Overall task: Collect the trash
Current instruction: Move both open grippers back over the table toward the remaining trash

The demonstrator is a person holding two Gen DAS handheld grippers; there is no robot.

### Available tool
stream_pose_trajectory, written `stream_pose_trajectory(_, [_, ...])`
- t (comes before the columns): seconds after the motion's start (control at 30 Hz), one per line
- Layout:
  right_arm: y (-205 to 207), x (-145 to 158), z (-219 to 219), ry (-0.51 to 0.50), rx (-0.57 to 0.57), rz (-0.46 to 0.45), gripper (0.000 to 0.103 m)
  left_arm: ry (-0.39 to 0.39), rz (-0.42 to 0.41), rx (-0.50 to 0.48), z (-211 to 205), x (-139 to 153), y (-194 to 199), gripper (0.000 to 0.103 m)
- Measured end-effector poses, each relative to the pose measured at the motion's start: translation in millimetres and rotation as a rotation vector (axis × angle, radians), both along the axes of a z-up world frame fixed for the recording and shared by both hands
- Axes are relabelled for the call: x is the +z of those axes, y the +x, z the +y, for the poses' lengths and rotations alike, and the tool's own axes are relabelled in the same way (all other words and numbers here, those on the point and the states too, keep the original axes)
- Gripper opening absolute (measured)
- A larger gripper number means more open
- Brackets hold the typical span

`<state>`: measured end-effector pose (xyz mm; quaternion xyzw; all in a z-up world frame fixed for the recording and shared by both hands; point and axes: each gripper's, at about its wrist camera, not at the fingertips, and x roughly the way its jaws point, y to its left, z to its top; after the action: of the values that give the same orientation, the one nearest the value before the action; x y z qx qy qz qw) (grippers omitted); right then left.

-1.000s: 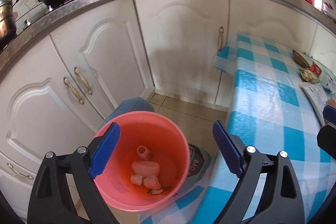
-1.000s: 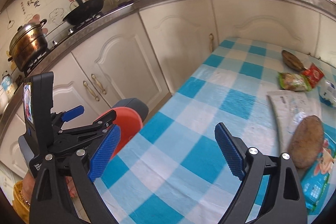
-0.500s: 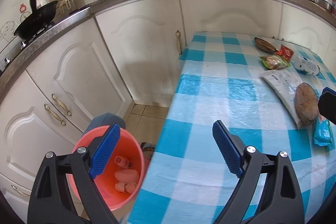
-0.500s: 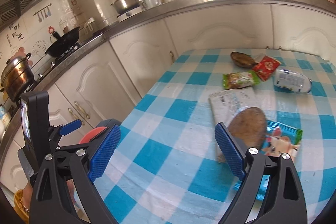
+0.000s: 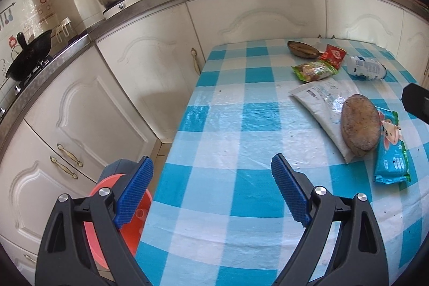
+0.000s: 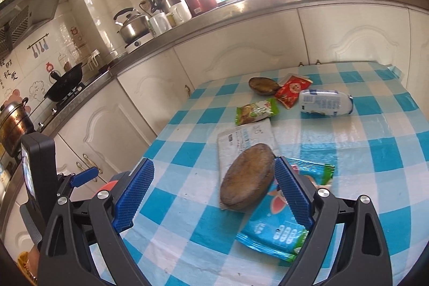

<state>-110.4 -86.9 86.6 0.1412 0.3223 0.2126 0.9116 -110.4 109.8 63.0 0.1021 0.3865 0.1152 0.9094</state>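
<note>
Both sets of jaws are standing wide and gripping nothing. Left gripper (image 5: 211, 195) is hanging over the near table edge, beside the orange bin (image 5: 107, 219) on the floor below. Right gripper (image 6: 213, 195) is hovering low over the brown shell (image 6: 248, 177), whose far end is sitting just beside the right pad.

My judgement: a reach is under way, with the shell as the likely target. Closing on it is calling for the jaws to drop and straddle its width, since it is lying tilted across the white bag (image 6: 245, 137) and touching the blue packet (image 6: 278, 219), which could drag along.

More litter is waiting farther back: a green packet (image 6: 256, 111), red sachet (image 6: 293, 93), white bottle (image 6: 325, 105) and second shell (image 6: 264, 85).

All of it is lying on the table's checked cloth (image 6: 348, 152), glossy and probably slippery. White cabinets (image 5: 134, 77) are running around the table under a steel counter crowded with kitchenware.
</note>
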Motion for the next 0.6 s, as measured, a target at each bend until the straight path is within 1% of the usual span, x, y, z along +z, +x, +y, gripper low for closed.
stream_pose_trajectory(0.3, [-1.7, -3.3, -27.4, 0.012, -0.047, 0.000, 0.090, 0.032, 0.010, -0.039, -27.3, -0.3, 1.7, 0.090])
stream_pose_trajectory(0.6, [1.7, -9.8, -56.5, 0.029, -0.100, 0.025, 0.090, 0.036, 0.011, -0.092, -48.3, 2.2, -2.0, 0.090])
